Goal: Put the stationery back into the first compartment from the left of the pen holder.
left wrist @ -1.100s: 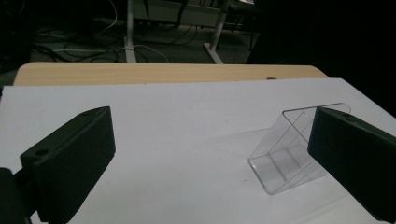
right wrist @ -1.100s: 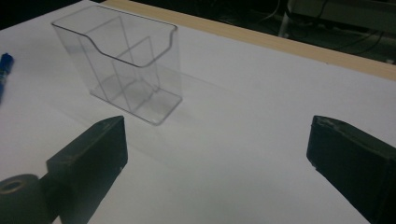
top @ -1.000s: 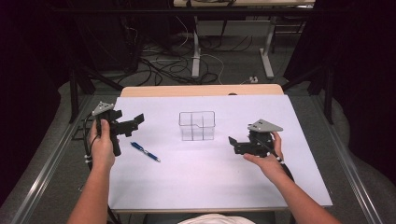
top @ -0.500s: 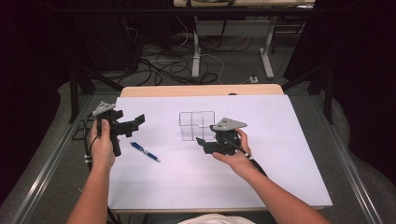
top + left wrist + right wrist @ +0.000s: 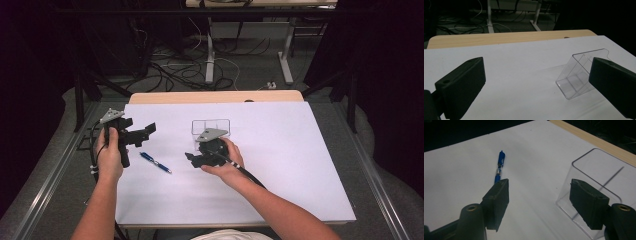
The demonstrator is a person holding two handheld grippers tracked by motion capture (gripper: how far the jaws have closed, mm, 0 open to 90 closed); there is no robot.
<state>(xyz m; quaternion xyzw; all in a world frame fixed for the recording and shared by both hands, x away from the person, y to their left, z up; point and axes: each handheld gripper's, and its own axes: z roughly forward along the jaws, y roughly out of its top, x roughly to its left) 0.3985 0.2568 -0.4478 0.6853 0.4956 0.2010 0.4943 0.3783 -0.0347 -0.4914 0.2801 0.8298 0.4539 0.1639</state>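
A blue pen (image 5: 155, 162) lies on the white sheet (image 5: 300, 165), left of centre. A clear plastic compartment box (image 5: 211, 126) stands at the middle of the table. My right gripper (image 5: 192, 157) sits just in front of the box and points left towards the pen. In the right gripper view its jaws (image 5: 539, 187) are open with nothing between them and have just been closing; the pen (image 5: 499, 167) lies ahead, and the box (image 5: 594, 167) stands behind the right jaw. My left gripper (image 5: 147, 129) is held at the table's left, open wide (image 5: 536, 67), and faces the box (image 5: 579, 75).
The table's wooden far edge (image 5: 215, 96) shows beyond the sheet. Metal rails run along both sides of the table. Cables and desk legs lie on the dark floor behind.
My right gripper has moved left across the table, from right of the clear box to in front of it, nearer the pen. Its jaws have narrowed. The left gripper has stayed still.
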